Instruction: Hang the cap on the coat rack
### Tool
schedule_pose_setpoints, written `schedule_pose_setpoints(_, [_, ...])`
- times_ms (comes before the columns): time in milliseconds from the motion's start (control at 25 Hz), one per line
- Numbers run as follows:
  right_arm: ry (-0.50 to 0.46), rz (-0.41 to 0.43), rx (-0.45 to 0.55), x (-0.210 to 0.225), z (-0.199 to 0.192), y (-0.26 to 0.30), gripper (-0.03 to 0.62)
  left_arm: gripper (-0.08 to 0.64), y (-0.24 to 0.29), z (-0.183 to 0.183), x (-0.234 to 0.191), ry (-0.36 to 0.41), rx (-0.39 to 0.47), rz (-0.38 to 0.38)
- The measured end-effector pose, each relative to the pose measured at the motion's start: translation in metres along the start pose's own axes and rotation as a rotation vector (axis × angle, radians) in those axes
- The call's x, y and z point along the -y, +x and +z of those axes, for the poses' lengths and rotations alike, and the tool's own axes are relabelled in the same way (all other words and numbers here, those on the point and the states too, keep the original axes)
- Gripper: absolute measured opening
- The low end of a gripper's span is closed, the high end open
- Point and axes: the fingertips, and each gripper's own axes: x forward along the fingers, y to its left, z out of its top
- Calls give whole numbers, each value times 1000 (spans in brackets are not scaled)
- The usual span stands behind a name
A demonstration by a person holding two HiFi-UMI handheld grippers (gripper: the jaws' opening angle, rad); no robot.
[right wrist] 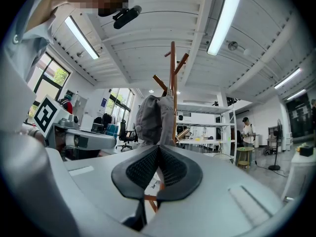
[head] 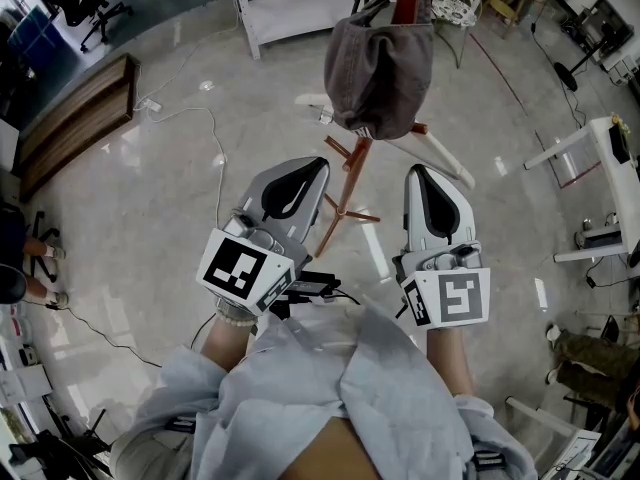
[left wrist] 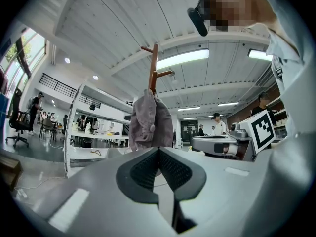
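Note:
A grey cap [head: 381, 65] hangs on the brown wooden coat rack [head: 347, 183], straight ahead of me in the head view. The same cap [left wrist: 149, 121] dangles from a peg of the rack [left wrist: 154, 65] in the left gripper view, and the cap [right wrist: 155, 120] hangs beside the pole of the rack [right wrist: 173, 75] in the right gripper view. My left gripper [head: 305, 176] is shut and empty, held below the cap. My right gripper [head: 427, 183] is shut and empty too, a short way to the right of the pole. Neither gripper touches the cap.
A white shelving unit [head: 290, 8] stands behind the rack. A white table frame [head: 600, 168] is at the right. A wooden bench [head: 75, 118] lies at the left, with cables [head: 215, 158] on the floor. Several people [left wrist: 217, 125] stand in the background.

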Motion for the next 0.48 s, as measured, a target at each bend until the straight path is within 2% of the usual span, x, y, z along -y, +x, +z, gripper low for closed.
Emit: schedule_pose_setpoints(480, [-3, 3, -15, 0, -4, -1, 8, 3, 0, -1, 2, -1, -6, -1])
